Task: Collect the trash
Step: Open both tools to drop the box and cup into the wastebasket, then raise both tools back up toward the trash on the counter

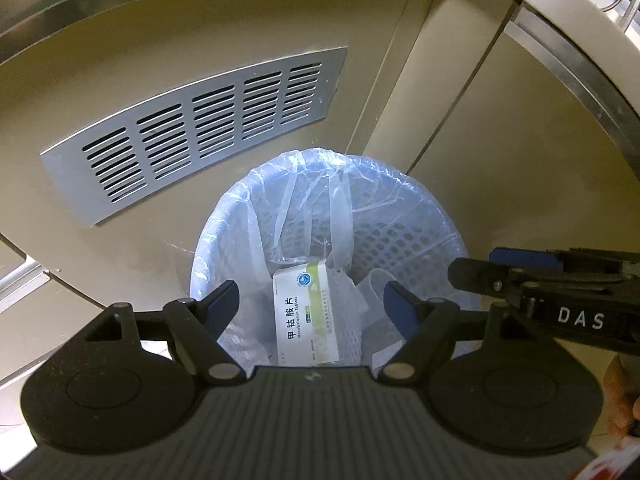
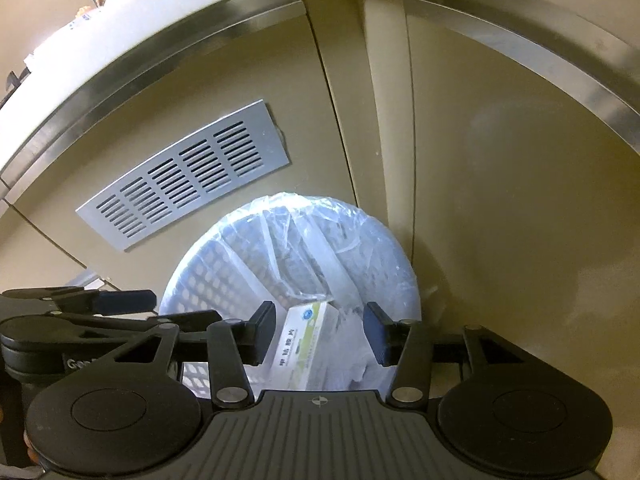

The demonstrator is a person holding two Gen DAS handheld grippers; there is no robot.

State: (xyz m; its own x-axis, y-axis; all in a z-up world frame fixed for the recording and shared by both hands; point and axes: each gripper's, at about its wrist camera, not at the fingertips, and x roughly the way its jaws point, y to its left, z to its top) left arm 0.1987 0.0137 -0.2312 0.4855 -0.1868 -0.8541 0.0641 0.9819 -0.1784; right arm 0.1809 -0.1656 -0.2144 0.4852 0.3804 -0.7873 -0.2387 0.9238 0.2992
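Observation:
A white and green medicine box (image 1: 306,312) lies inside a pale blue perforated waste basket (image 1: 208,240) lined with a clear plastic bag. My left gripper (image 1: 311,296) hovers above the basket's mouth, open, with nothing between its fingers. In the right wrist view the same box (image 2: 300,340) rests in the basket (image 2: 188,264) below my right gripper (image 2: 320,316). That gripper's jaws stand apart and clear of the box. The right gripper's fingers (image 1: 500,268) reach in from the right edge of the left wrist view. The left gripper's fingers (image 2: 120,300) show at the left of the right wrist view.
The basket stands on the floor against beige cabinet doors with a grey vent grille (image 1: 200,136). A pale countertop edge (image 2: 120,40) runs above, with bottles on it. A person's hand (image 1: 620,392) shows at the lower right.

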